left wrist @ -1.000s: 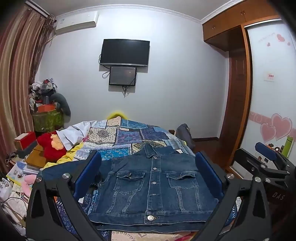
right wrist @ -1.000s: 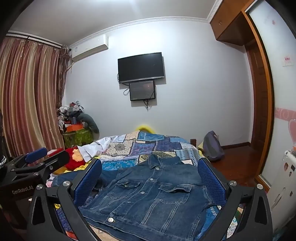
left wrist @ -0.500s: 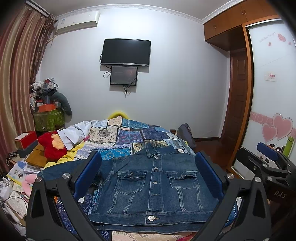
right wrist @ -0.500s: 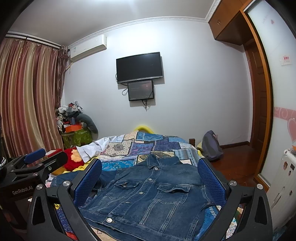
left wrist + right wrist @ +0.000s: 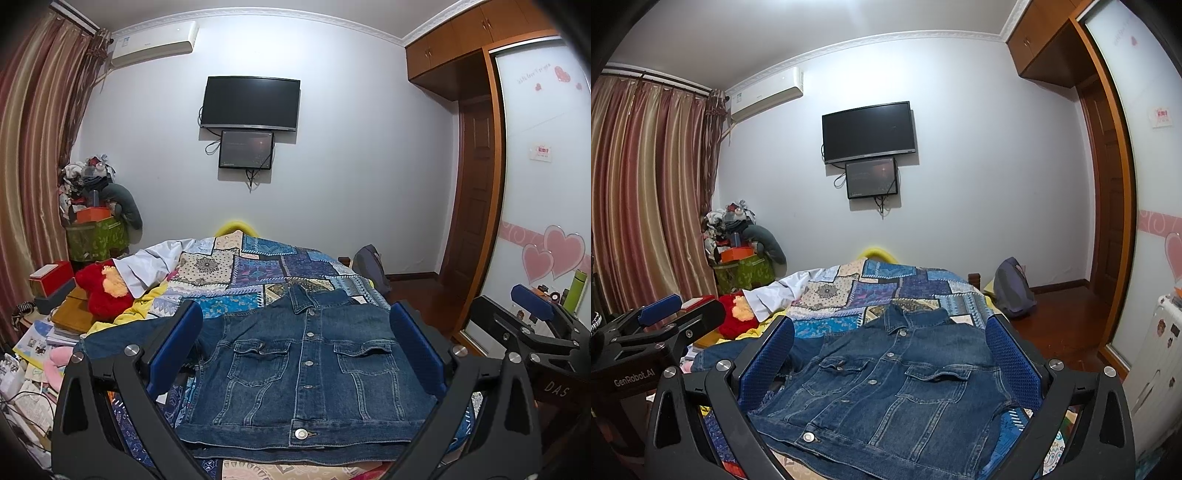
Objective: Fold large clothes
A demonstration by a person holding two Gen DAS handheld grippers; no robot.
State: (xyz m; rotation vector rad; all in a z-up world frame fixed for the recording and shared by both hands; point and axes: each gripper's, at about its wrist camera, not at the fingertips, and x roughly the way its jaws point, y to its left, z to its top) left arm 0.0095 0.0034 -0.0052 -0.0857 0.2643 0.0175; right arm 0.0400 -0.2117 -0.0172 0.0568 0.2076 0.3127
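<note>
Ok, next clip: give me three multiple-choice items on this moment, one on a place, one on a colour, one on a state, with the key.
1. Where does the denim jacket lie?
A. On the patchwork quilt on the bed
B. On the wooden floor
C. Hung on the wardrobe door

2. What colour is the plush toy at the left of the bed?
A. Green
B. Red
C. White

3. How do the left gripper and right gripper stand?
A. Both shut on the jacket
B. Left shut on the collar, right open
C. Both open, holding nothing

Key: 1 A, the jacket is spread front up, buttoned, over the quilt. 2 B, the toy is red with a yellow-orange patch. 3 C, in each wrist view the blue pads stand wide apart with the jacket seen between them, ungrasped.
</note>
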